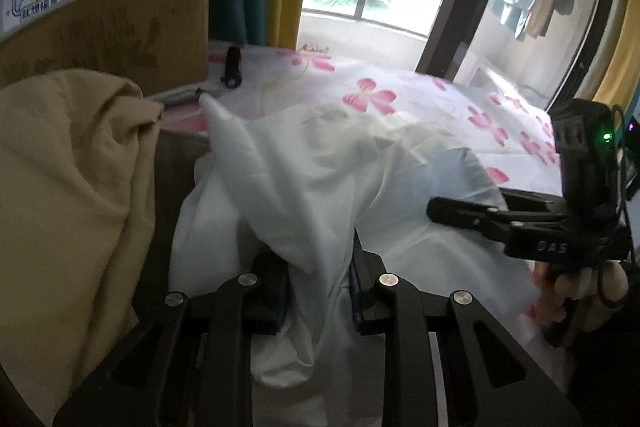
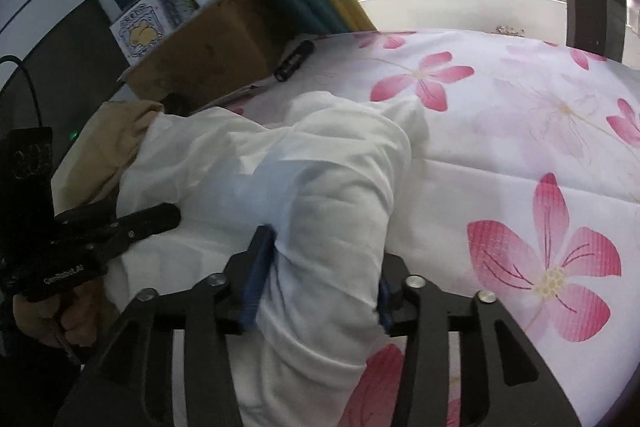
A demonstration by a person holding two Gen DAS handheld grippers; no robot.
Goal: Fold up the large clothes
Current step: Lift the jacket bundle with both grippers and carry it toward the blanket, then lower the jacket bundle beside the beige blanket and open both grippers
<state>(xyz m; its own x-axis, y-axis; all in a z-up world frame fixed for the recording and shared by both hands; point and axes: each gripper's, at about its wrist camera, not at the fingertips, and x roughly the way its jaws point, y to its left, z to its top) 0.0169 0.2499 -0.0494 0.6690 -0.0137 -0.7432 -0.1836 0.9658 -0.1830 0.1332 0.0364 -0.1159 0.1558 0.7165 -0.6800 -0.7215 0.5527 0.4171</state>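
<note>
white garment (image 1: 320, 179) bunched up on the flowered bedsheet (image 1: 400, 83), both grippers in it

left gripper (image 1: 320, 291) had its jaws pinched on a fold of the white cloth. right gripper (image 2: 320, 275) had its jaws well apart with a thick roll of the same garment between them; couldn't tell if the pads pressed on it. a tan garment (image 1: 72, 187) was heaped just beside the white one, with a cardboard box (image 1: 120, 27) and a small black flashlight (image 1: 233, 67) behind.
</note>
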